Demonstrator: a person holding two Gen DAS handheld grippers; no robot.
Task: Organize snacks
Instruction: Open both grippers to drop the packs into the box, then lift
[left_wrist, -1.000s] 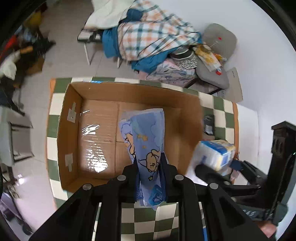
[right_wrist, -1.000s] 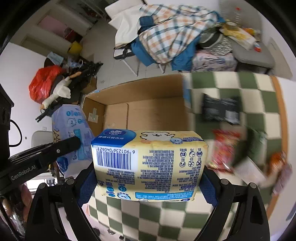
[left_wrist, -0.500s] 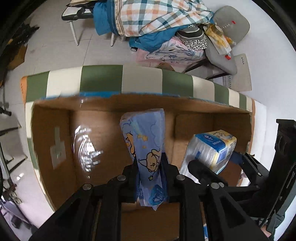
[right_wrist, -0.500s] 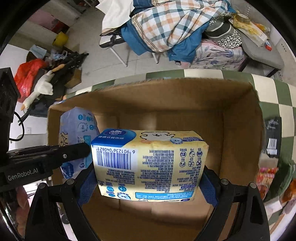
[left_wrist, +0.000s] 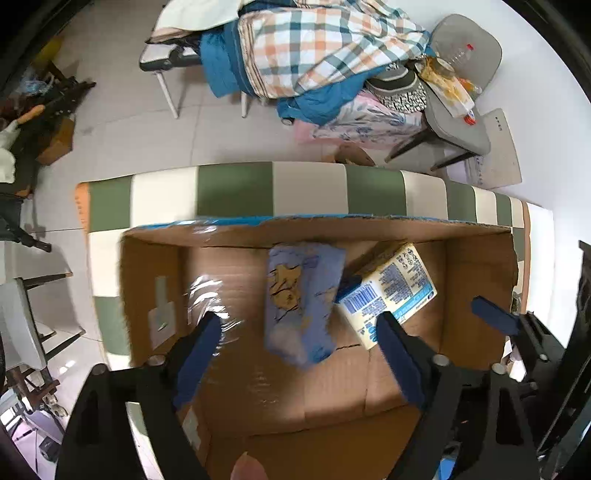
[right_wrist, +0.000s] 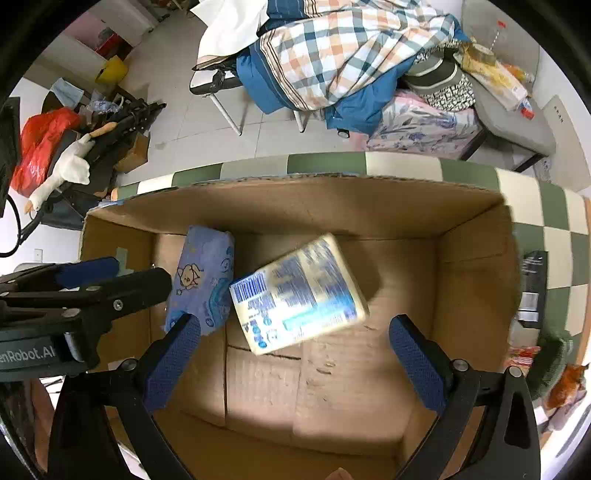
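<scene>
Nearest, bottom of both frames: our left gripper (left_wrist: 299, 328) and right gripper (right_wrist: 291, 332), each with jaws spread wide and nothing between the blue pads. We hold both above the open box (right_wrist: 476, 258), aimed down into it, so whatever leaves the jaws lands inside.

Mid-frame: blue pack (left_wrist: 301, 299) and yellow pack (right_wrist: 297, 291), both blurred, both inside the box walls. Yellow one tilted, a corner against the blue one; we cannot tell if either rests flat on the floor of the box or is mid-fall. Box floor otherwise bare cardboard with a taped seam.

Right edge of the right view: more snacks (right_wrist: 532, 284) lie on the checked table (right_wrist: 554, 229) outside the box. We judge these come next.

Far, top of frame: a heap of plaid bedding (right_wrist: 354, 44) on chairs, not part of the job.
</scene>
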